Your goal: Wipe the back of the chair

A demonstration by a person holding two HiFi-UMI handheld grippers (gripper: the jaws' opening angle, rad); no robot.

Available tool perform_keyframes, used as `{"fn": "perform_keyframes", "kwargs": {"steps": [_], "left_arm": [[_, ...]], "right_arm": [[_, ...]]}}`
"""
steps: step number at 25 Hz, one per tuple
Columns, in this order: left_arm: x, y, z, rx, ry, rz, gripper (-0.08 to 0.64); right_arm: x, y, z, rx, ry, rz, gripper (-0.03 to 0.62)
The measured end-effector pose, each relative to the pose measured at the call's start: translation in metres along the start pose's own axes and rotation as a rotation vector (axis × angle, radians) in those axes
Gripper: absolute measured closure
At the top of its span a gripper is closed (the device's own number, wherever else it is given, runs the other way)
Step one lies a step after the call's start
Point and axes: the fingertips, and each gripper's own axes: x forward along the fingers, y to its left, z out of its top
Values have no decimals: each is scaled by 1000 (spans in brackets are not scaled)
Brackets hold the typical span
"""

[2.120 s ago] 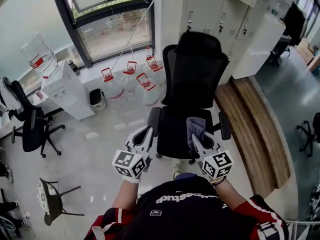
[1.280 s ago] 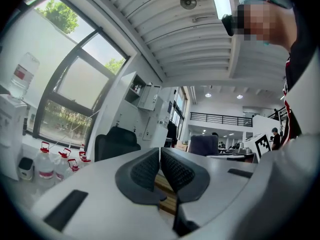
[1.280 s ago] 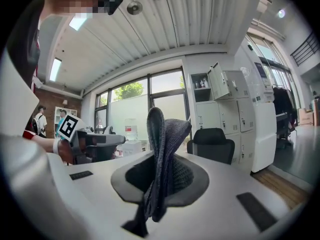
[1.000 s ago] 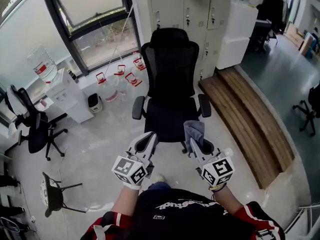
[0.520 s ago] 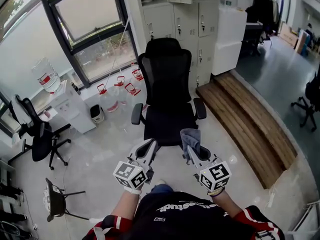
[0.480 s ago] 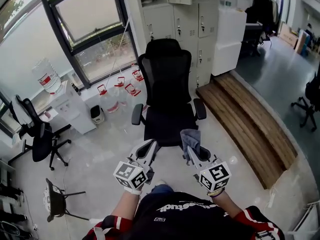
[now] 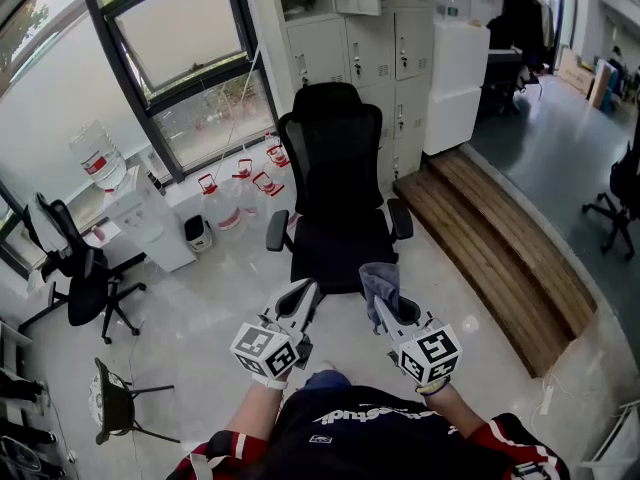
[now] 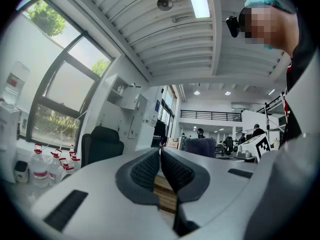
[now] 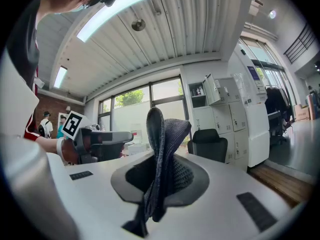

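**Cloth gripped, chair ahead and out of reach**

The right gripper [image 7: 386, 302] is clamped on a folded grey cloth [image 7: 378, 278]. In the right gripper view the cloth [image 9: 162, 149] stands up between the two pads and hangs below them. The left gripper [image 7: 303, 295] has its jaws closed pad to pad with nothing between them, as the left gripper view shows [image 8: 160, 153].

The black office chair [image 7: 338, 183] stands straight ahead on the far side of both grippers and well apart from them. Its seat faces the person. The backrest [image 7: 334, 148] is upright with its long axis vertical, and it sits at the chair's far edge with the headrest on top. Both grippers are held low at the near side, about level with each other. The chair's centre line falls between them, a little left of the cloth.

- Judgement: the cloth-bearing right gripper is the working one. It must travel forward and up to meet the backrest.
- In the way: the seat and both armrests [image 7: 400, 218] lie between the cloth and the backrest's front face.
- Surroundings: water jugs [image 7: 240, 180] and a white dispenser [image 7: 145, 218] at far left, lockers [image 7: 330, 38] behind the chair, and a wooden platform [image 7: 500, 238] to the right. A second office chair [image 7: 75, 268] stands at left, well clear.
- No wiping contact yet.
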Motion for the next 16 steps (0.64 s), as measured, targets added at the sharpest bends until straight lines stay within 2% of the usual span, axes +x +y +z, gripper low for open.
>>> {"fn": "perform_keyframes", "kwargs": {"steps": [16], "left_arm": [[-9,-8,-4,-4,13,-11,529]], "right_arm": [[-6,13,-4,2,7,11,532]]}}
